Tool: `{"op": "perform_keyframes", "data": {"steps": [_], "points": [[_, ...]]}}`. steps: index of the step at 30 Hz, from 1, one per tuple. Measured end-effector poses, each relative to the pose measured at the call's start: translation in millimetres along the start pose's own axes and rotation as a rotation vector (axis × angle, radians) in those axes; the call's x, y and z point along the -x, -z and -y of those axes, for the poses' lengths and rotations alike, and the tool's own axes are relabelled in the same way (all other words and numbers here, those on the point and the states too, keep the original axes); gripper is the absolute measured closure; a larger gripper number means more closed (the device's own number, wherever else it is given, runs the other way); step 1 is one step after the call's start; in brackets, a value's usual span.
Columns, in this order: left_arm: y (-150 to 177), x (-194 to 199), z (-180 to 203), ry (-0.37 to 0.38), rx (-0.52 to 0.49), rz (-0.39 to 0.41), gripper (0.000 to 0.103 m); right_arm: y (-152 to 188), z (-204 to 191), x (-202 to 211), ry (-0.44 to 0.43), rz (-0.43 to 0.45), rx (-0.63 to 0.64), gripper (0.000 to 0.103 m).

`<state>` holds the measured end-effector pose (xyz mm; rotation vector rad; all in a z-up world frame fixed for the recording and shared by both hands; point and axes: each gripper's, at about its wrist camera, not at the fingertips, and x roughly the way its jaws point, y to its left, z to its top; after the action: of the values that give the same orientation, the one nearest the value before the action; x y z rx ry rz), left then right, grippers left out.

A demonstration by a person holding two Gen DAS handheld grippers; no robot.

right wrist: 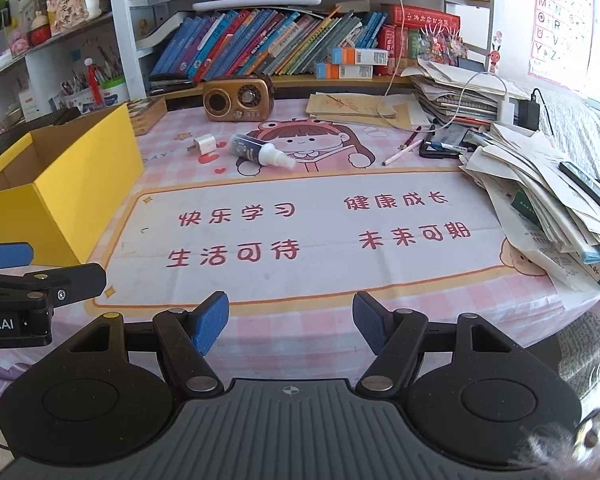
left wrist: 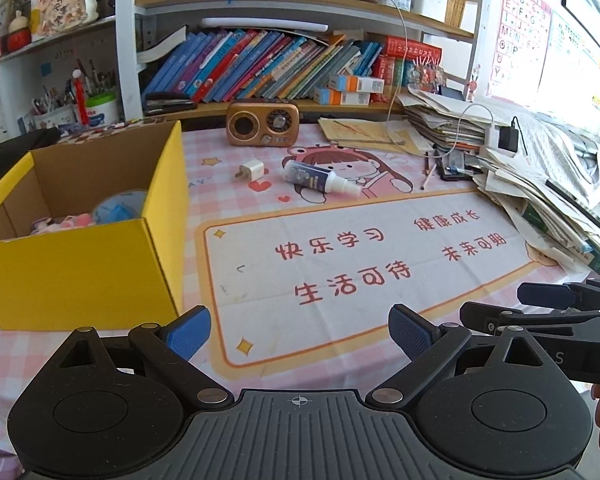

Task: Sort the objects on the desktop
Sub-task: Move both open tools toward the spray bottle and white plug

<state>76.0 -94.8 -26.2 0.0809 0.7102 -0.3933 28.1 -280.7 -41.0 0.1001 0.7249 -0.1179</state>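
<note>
- The left hand-held gripper (left wrist: 299,334) was open, with nothing between its blue pads, over the near part of the tabletop (left wrist: 340,320).
- The right hand-held gripper (right wrist: 291,322) was open and empty too, just beside the left one.
- A yellow box (left wrist: 84,268) stood on the left, with small things inside.
- A white plug (left wrist: 251,170) and a spray bottle (left wrist: 320,179) lay far back, near each other.
- A brown radio (left wrist: 263,124) stood behind them.
- Messy papers (left wrist: 540,200) were piled on the right.

Matt cardboard box (left wrist: 80,264); seemingly cloth desk mat (left wrist: 340,264)
</note>
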Motion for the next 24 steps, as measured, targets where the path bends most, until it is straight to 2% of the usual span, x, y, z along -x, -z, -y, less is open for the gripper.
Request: {"op": "perform_keyframes", "data": {"steps": [11, 24], "points": [[-28.4, -44.2, 14.9, -0.004, 0.007, -0.028, 0.006, -29.9, 27.9, -40.4, -0.014, -0.033, 0.013, 0.036], [-74.8, -88.3, 22.5, -0.104, 0.066, -0.021, 0.006, -88.9, 55.4, -100.6, -0.109, -0.024, 0.149, 0.036]]}}
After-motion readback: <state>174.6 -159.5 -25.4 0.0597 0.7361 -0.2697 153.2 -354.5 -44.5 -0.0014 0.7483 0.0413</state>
